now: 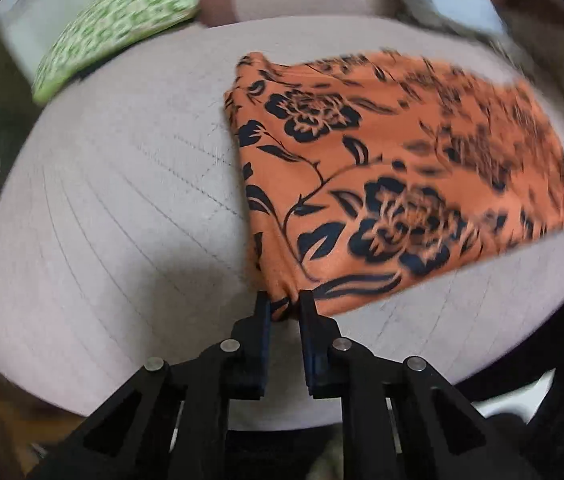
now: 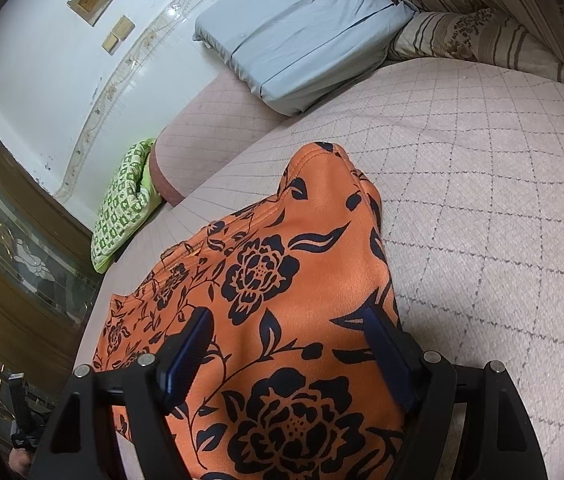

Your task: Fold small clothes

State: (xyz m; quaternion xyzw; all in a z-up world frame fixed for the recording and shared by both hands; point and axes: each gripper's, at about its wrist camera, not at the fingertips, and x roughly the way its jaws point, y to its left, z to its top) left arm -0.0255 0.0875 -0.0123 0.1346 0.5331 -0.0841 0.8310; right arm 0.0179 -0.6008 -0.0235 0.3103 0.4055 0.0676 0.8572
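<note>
An orange garment with black flowers (image 1: 381, 168) lies folded on a pale pink quilted sofa seat (image 1: 122, 208). My left gripper (image 1: 285, 300) is shut on the garment's near corner, at the left end of its front edge. In the right wrist view the same garment (image 2: 274, 280) spreads under my right gripper (image 2: 287, 316), which is open with its fingers wide apart just above the cloth. The garment's far end rises in a small peak.
A green and white patterned cloth (image 1: 118, 24) lies at the far left of the sofa; it also shows in the right wrist view (image 2: 122, 204). A light blue cushion (image 2: 293, 36) and striped brown cushions (image 2: 493, 28) lie at the back. A wooden door (image 2: 10, 248) stands left.
</note>
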